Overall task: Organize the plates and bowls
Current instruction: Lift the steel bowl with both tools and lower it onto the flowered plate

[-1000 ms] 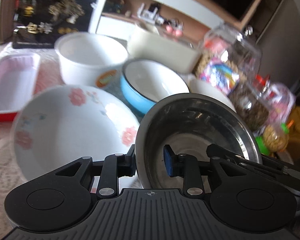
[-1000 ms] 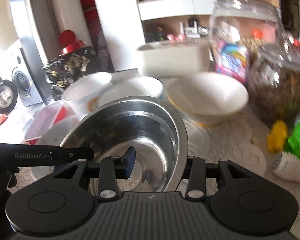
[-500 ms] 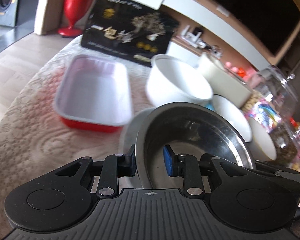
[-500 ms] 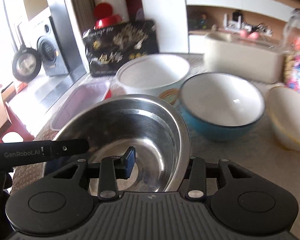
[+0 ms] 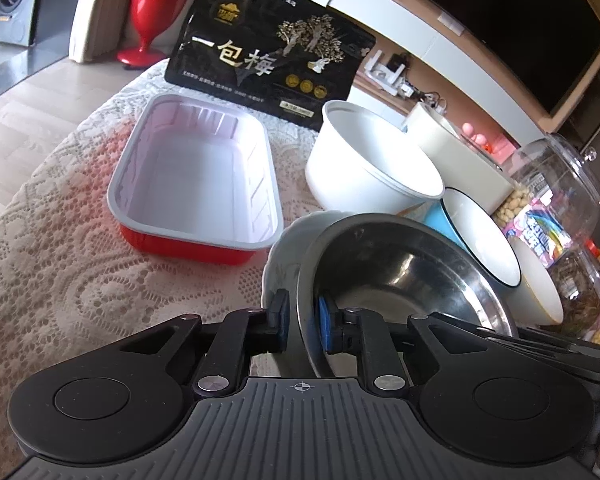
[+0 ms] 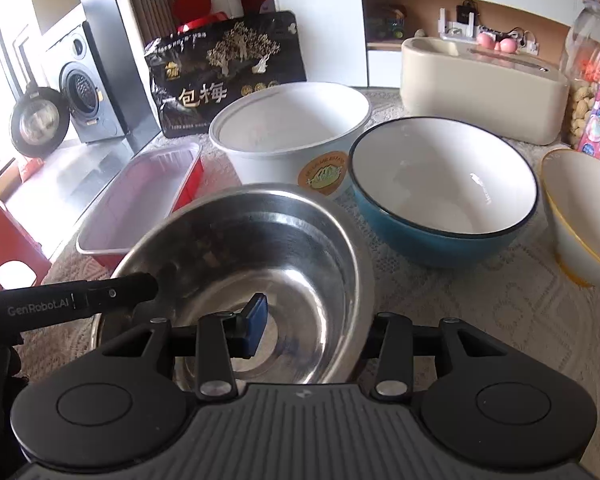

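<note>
Both grippers are carrying one steel bowl (image 5: 404, 276) by its rim. The left gripper (image 5: 302, 322) is closing, its pads clamping the near rim. The right gripper (image 6: 312, 326) is also clenched on the rim, one finger inside, one outside. The bowl is sitting low inside a pale plate (image 5: 286, 248) on the lace-covered desk (image 5: 60, 264). I think the stacking step is finishing; next they need to release and withdraw carefully. Farther back are standing a blue bowl (image 6: 440, 196), a white tub (image 6: 288, 136) and a red tray (image 5: 196, 176).
</note>
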The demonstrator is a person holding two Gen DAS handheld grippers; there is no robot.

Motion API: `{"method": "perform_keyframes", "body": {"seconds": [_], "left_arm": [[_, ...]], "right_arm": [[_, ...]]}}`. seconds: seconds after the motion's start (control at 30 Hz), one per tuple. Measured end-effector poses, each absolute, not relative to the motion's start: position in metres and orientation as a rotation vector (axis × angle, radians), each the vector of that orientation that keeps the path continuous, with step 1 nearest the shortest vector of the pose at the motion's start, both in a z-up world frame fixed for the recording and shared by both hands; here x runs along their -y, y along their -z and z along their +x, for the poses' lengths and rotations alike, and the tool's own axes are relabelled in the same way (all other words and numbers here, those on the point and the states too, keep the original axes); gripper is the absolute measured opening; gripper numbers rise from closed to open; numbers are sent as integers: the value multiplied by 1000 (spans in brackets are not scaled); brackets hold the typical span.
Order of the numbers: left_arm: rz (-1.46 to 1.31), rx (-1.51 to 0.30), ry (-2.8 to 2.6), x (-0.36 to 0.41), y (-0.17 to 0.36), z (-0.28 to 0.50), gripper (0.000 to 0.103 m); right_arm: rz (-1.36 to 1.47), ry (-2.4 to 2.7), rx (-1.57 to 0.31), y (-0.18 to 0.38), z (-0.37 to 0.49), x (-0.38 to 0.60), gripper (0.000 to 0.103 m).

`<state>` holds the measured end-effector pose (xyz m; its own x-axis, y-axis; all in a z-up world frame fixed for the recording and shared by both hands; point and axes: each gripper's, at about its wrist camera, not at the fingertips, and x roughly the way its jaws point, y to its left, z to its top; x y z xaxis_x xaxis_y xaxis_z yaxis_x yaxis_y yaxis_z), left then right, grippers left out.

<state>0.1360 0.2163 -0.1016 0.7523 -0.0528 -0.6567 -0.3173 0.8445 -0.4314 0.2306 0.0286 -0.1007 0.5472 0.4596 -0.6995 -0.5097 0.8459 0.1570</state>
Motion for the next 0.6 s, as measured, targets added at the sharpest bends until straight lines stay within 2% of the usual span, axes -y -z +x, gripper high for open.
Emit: {"method": "perform_keyframes", "body": {"seconds": [0.5, 0.6], "left_arm": [[-561, -708, -161, -217, 100, 135, 20], [-564, -706, -160, -217, 99, 134, 18]], "right_arm": [[-42, -546, -729, 89, 219, -17, 45], [-47, -545, -715, 87, 217, -17, 45]]}}
